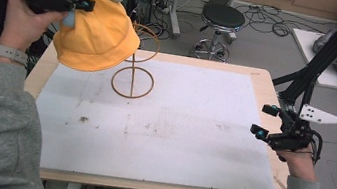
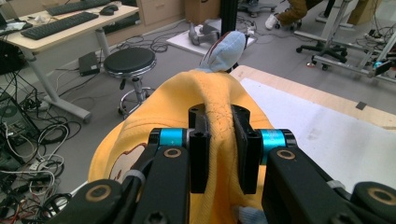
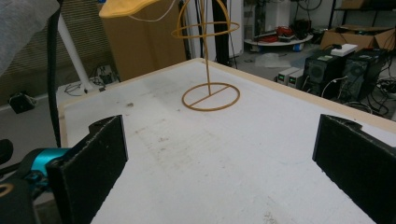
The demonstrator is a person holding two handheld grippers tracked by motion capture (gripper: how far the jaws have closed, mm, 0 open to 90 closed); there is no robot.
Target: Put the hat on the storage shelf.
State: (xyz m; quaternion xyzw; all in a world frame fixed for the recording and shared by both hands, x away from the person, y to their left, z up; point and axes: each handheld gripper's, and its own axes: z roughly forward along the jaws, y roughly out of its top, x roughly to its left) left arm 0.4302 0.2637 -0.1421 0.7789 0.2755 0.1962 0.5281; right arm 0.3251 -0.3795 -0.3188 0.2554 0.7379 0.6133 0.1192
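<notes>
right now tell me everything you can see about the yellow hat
The yellow hat is a soft fabric bucket hat with a rounded crown, a floppy brim and small pale blue ears on top; a printed patch shows near the brim. It hangs in the air over the table's far left corner, beside the top ring of the wire stand. The left claw is shut on a pinched fold of its crown.
</notes>
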